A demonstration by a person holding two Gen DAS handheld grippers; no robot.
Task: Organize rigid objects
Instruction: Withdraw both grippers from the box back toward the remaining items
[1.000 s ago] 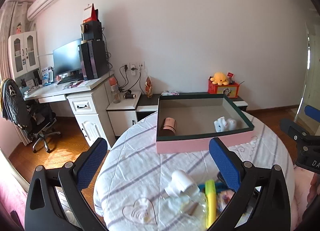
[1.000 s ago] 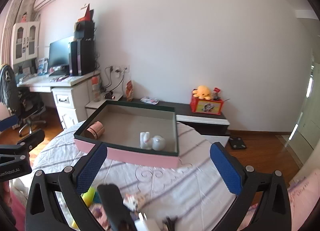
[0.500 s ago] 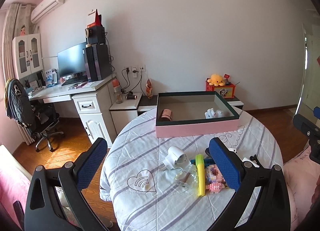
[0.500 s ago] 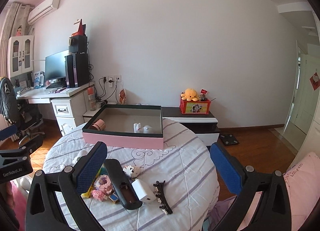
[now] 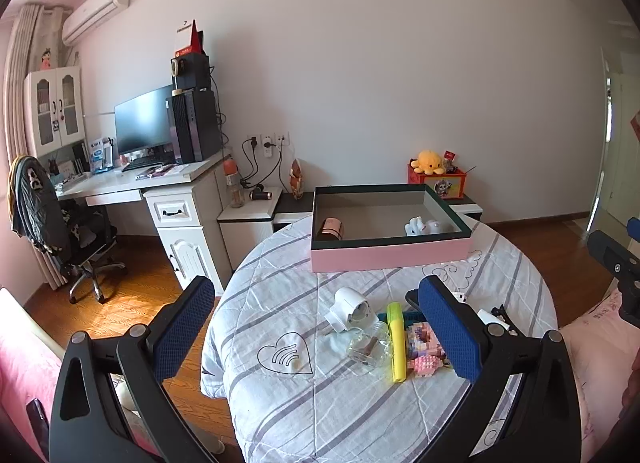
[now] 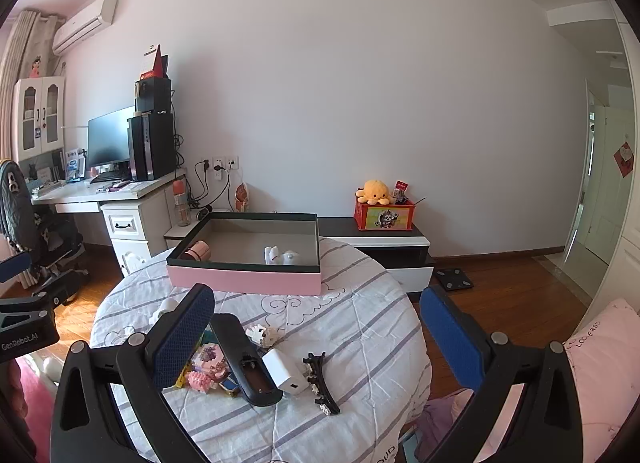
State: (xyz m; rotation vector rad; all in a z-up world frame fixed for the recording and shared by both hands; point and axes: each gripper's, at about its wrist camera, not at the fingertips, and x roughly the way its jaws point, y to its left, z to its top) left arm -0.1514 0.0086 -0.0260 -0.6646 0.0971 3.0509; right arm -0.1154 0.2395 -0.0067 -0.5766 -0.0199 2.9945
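Round table under a striped cloth, with a pink-sided box at its far edge already holding a rose cylinder and a white figurine. Near edge: loose clutter, including a black remote, white charger and yellow marker. Left gripper and right gripper hover above, jaws wide and empty. Stage: between picks; the next move likely calls for descending onto one piece.

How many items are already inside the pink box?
2. A pink cylinder lies at the left end of the pink box; a small white figurine sits toward its right side. The near wall may hide something low behind it.
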